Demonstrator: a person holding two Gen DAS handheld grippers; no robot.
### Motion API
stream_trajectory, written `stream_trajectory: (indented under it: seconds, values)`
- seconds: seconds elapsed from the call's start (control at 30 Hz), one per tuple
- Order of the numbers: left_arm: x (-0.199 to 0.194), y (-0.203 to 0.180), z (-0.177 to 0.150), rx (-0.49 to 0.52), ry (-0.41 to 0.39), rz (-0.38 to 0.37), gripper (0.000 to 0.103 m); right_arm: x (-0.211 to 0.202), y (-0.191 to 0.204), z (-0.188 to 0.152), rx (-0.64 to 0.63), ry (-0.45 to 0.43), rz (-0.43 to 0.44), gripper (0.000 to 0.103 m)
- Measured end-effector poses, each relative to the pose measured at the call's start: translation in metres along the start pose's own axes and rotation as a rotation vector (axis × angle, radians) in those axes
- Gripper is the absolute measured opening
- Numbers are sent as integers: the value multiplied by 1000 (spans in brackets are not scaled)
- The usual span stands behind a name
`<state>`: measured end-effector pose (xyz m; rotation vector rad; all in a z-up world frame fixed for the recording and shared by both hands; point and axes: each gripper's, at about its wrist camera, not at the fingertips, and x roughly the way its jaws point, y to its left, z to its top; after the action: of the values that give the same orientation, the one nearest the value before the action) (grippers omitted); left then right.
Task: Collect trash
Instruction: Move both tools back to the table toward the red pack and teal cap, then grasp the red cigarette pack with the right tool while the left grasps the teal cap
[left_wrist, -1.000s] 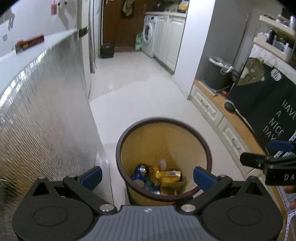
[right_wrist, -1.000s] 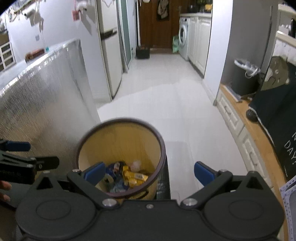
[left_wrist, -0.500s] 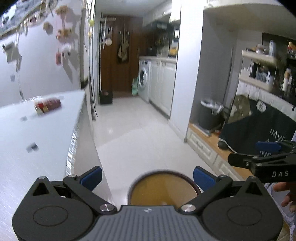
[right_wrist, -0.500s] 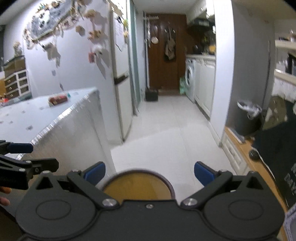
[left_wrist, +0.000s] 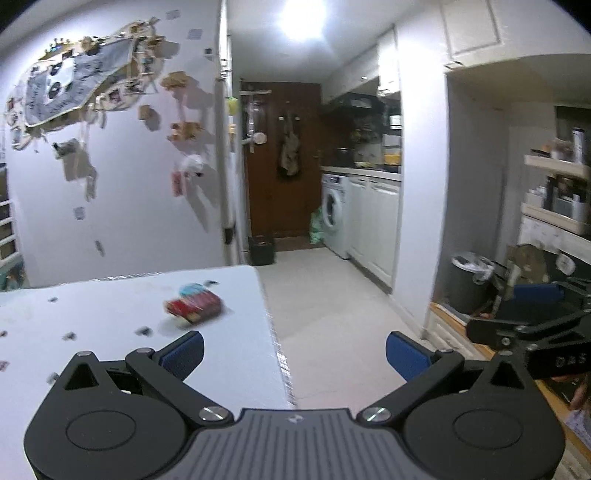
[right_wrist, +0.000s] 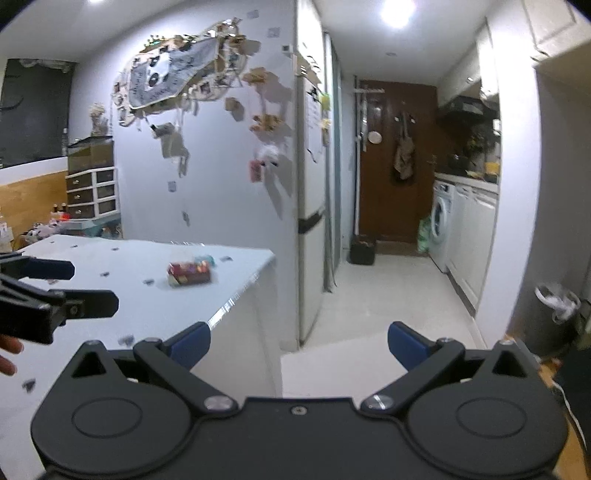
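A red snack packet with a pale blue wrapper behind it lies near the right edge of the white table; it also shows in the right wrist view. My left gripper is open and empty, raised over the table's right edge, short of the packet. My right gripper is open and empty, held to the right of the table over the floor. The brown bin is out of view.
Small dark scraps dot the table. A fridge stands behind the table. A corridor runs to a washing machine. A lined bin and a low wooden cabinet stand at the right.
Both grippers have lifted and tilted up from over the brown bin; the bin has dropped out of view and the table top with the red packet has come into view.
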<state>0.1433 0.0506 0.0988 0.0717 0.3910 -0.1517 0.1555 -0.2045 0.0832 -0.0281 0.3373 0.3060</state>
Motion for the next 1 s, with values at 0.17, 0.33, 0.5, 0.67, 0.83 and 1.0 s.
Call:
stream_trajectory:
  seconds: [0.17, 0.33, 0.5, 0.67, 0.83, 1.0]
  values:
    - [19, 35, 28, -19, -10, 37, 103, 25, 19, 41, -26, -19, 48, 103]
    - [51, 75, 53, -65, -34, 58, 103, 58, 34, 74, -8, -30, 83, 103]
    - [100, 117, 65, -155, -28, 55, 103, 99, 47, 97, 9, -31, 100, 103]
    - [157, 161, 55, -299, 3, 13, 103, 150, 61, 115, 32, 7, 121, 103]
    - [197, 195, 35, -389, 1, -44, 103, 206, 80, 125, 26, 48, 137, 103]
    - [220, 230, 37, -424, -7, -61, 103, 264, 104, 115, 29, 115, 166, 103]
